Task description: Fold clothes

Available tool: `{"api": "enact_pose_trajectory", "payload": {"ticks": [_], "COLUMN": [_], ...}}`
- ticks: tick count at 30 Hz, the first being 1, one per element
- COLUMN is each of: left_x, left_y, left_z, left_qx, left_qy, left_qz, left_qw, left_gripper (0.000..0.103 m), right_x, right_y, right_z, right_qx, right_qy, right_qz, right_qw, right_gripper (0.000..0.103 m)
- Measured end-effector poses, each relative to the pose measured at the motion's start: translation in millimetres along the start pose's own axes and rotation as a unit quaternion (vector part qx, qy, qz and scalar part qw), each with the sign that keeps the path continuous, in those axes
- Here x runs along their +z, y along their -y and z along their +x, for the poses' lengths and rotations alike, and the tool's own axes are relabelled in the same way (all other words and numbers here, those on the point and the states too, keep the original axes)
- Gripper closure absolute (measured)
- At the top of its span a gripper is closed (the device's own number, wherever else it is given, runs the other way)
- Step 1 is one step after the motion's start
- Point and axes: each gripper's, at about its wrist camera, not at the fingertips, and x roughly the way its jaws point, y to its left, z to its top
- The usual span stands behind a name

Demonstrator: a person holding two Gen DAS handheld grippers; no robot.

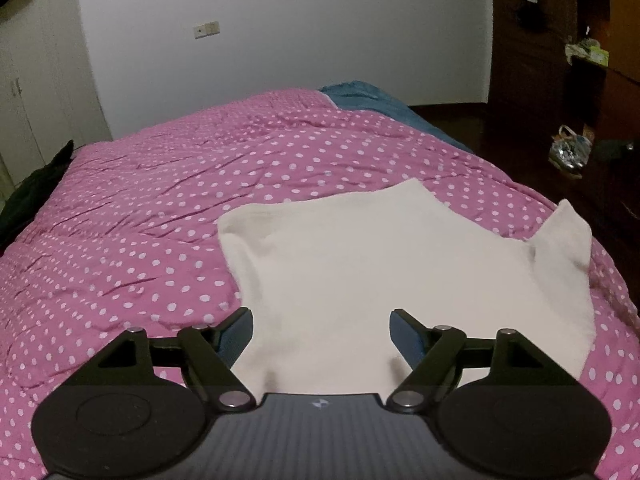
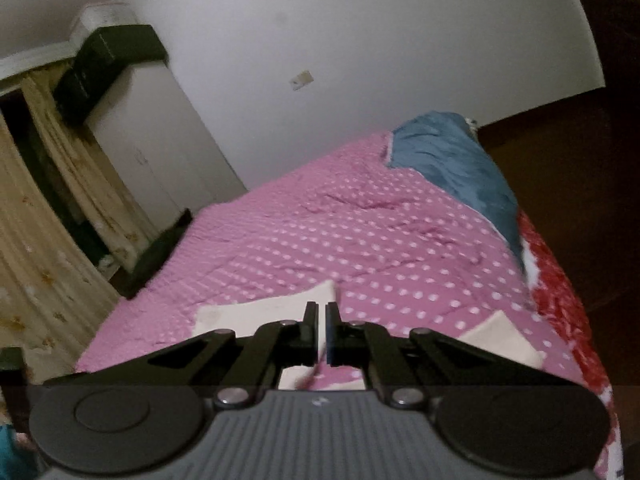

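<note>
A white garment (image 1: pixel 380 264) lies spread on the pink dotted bedspread (image 1: pixel 160 200), and one sleeve (image 1: pixel 568 232) stands up at its right edge. My left gripper (image 1: pixel 322 320) hovers open over the near edge of the garment, with cloth lying between the wide-apart fingers and untouched by the pads. In the right wrist view my right gripper (image 2: pixel 322 312) is shut. A thin pale strip of the white garment (image 2: pixel 256 316) shows between its pads, and a fold rises to them from below. Another part of the cloth (image 2: pixel 500 340) lies to the right.
A blue blanket (image 2: pixel 452 160) covers the bed's far right corner, with red patterned fabric (image 2: pixel 560 312) along the right side. A white wardrobe (image 2: pixel 160 152) and curtains (image 2: pixel 36 240) stand on the left. Dark floor and shelves (image 1: pixel 580 80) lie to the right of the bed.
</note>
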Motion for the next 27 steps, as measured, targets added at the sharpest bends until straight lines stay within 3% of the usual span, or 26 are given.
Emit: {"api": "enact_pose_trajectory", "payload": {"ticks": [3, 9, 12, 14, 24, 27], "left_x": [-1.5, -2.8, -2.0, -0.9, 0.0, -0.1], "left_y": [-3.9, -5.0, -4.8, -5.1, -1.1, -3.1], "left_z": [0.5, 0.4, 1.1, 1.7, 4.0, 4.6], "left_qx": [0.005, 0.008, 0.01, 0.01, 0.007, 0.009], "left_qy": [-0.002, -0.004, -0.005, -0.006, -0.009, -0.01], "left_qz": [-0.001, -0.003, -0.002, -0.003, 0.002, 0.0], "left_qw": [1.0, 1.0, 0.9999, 0.9999, 0.9999, 0.9999], "left_gripper": [0.023, 0.023, 0.023, 0.023, 0.023, 0.023], "right_x": [-1.4, -3.2, -6.4, -10.6, -39.2, -43.8], "right_y": [7.8, 63.4, 86.1, 99.1, 146.4, 147.8], "right_z": [0.3, 18.1, 25.8, 28.5, 51.2, 54.8], "right_qx": [-0.051, -0.109, -0.136, -0.152, -0.18, -0.166], "right_qy": [-0.01, -0.057, -0.069, -0.078, -0.109, -0.1], "right_qz": [-0.021, 0.047, 0.079, 0.102, 0.187, 0.2], "right_qw": [0.998, 0.991, 0.985, 0.98, 0.96, 0.96], "right_gripper": [0.099, 0.093, 0.081, 0.079, 0.072, 0.072]}}
